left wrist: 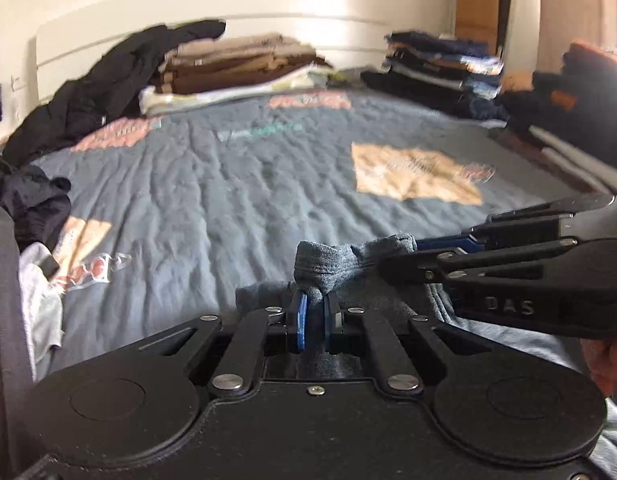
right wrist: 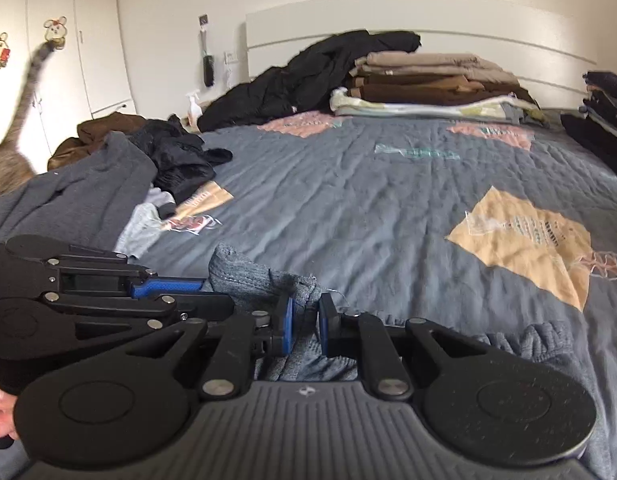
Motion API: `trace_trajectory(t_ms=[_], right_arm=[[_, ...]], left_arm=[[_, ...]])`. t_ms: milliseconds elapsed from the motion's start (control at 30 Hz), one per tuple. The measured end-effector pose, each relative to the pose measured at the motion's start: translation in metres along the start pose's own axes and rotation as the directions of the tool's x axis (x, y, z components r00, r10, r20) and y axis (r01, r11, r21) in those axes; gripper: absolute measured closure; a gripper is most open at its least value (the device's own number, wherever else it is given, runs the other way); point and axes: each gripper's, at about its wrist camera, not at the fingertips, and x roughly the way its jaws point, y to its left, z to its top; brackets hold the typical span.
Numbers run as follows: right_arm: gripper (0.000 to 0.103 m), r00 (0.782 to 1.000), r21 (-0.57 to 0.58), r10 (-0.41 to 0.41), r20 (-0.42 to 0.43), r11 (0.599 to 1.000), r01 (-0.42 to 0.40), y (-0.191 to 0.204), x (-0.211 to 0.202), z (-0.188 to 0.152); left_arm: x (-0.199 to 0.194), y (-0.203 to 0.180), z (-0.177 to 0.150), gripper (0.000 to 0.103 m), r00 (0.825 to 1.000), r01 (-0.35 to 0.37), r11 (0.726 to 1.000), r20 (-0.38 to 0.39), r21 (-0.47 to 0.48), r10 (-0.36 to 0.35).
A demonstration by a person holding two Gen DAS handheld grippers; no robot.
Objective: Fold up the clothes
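Far folded stacks (left wrist: 244, 64) are motion-blurred in the left wrist view. The grey garment (right wrist: 264, 276) is largely hidden under both grippers. A cat (right wrist: 16, 120) is cut off at left edge.

You are facing a wide bed under a quilted grey-blue bedspread (right wrist: 348, 200) with peach and tan patches. Behind it a flat white headboard (right wrist: 468, 20) stands against a plain cream wall (right wrist: 168, 8). White wardrobe doors (right wrist: 88, 60) with cartoon mouse stickers (right wrist: 54, 30) fill your left. Sunlight brightens the wall.
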Motion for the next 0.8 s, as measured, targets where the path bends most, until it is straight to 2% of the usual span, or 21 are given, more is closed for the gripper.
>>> trace_trajectory(t_ms=[67, 133, 167, 200, 267, 367, 567, 667, 733, 800], right_arm=[[0.083, 0.999, -0.008, -0.035, -0.025, 0.999, 0.035, -0.001, 0.012, -0.002], [0.074, 0.998, 0.000, -0.056, -0.032, 0.998, 0.056, -0.003, 0.013, -0.005], [0.063, 0.998, 0.009, -0.057, -0.023, 0.998, 0.058, -0.004, 0.009, -0.007], [0.047, 0.998, 0.027, -0.058, -0.010, 0.998, 0.058, -0.007, 0.000, -0.010], [0.038, 0.999, 0.064, -0.049, 0.007, 0.997, 0.048, -0.011, -0.025, -0.015], [0.037, 0.999, 0.095, -0.024, 0.028, 0.995, 0.021, -0.012, -0.071, -0.025], [0.031, 0.997, 0.114, 0.070, 0.044, 0.991, -0.075, 0.013, -0.188, -0.071], [0.031, 0.989, 0.102, 0.149, -0.013, 0.984, -0.147, 0.049, -0.227, -0.114], [0.031, 0.984, 0.043, 0.168, -0.055, 0.985, -0.165, 0.080, -0.246, -0.143], [0.031, 0.980, 0.016, 0.191, -0.052, 0.982, -0.190, 0.101, -0.258, -0.162]], left_arm=[[-0.006, 0.001, -0.005, 0.076, 0.999, -0.037, 0.999, -0.006, 0.008, 0.037], [-0.023, 0.011, -0.012, 0.057, 0.998, -0.063, 0.998, 0.000, -0.020, 0.063], [-0.036, 0.018, -0.017, 0.056, 0.997, -0.074, 0.996, 0.011, -0.041, 0.074], [-0.050, 0.026, -0.021, 0.056, 0.996, -0.084, 0.995, 0.024, -0.063, 0.085], [-0.088, 0.034, -0.031, 0.056, 0.995, -0.083, 0.990, 0.044, -0.110, 0.089], [-0.150, 0.031, -0.047, 0.056, 0.996, -0.054, 0.987, 0.061, -0.149, 0.063], [-0.267, -0.027, -0.103, 0.052, 0.995, 0.065, 0.985, 0.088, -0.160, -0.051], [-0.295, -0.062, -0.132, 0.052, 0.988, 0.133, 0.972, 0.104, -0.191, -0.115], [-0.297, -0.075, -0.149, 0.053, 0.988, 0.145, 0.964, 0.090, -0.223, -0.128], [-0.298, -0.087, -0.165, 0.053, 0.988, 0.153, 0.955, 0.075, -0.256, -0.138]])
